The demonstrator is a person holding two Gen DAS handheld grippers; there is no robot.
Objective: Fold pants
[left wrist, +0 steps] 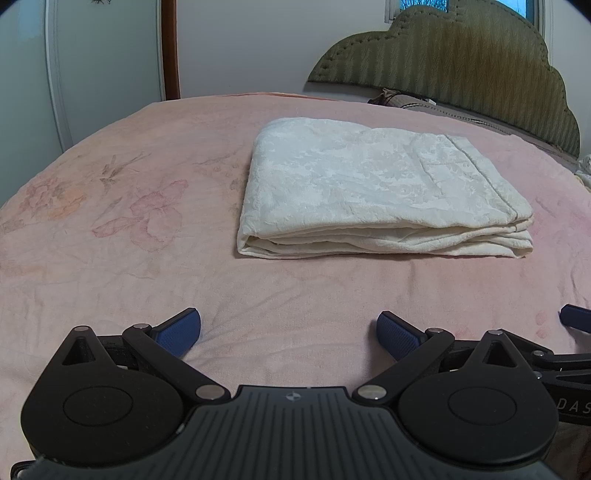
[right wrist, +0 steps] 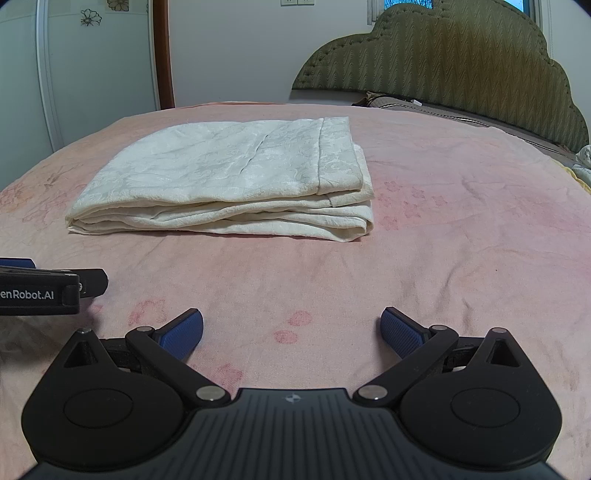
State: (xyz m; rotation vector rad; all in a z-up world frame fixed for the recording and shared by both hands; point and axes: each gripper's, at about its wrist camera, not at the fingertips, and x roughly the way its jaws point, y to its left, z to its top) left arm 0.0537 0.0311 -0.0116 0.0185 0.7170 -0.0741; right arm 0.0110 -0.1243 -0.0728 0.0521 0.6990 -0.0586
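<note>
Cream brocade pants [left wrist: 376,188], folded mid-bed on pink floral bedspread [left wrist: 147,266]; my left gripper [left wrist: 289,332] and right gripper [right wrist: 291,330] spread, empty; any snag could unstack layers.

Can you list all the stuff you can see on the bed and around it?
pants: one, cream white, folded into a flat stack in the middle of the bed, touching neither gripper
bedspread: one, pink with faded flowers, covering the whole bed
headboard: one, olive green and quilted, at the far right end of the bed
pillow: one, grey-brown, lying along the foot of the headboard
wardrobe door: one, white with flower stickers, far left
window: one, blue daylight, above the headboard
left gripper: one, black with blue pads, open, low over the bedspread in front of the pants
right gripper: one, black with blue pads, open, beside the left one
</note>
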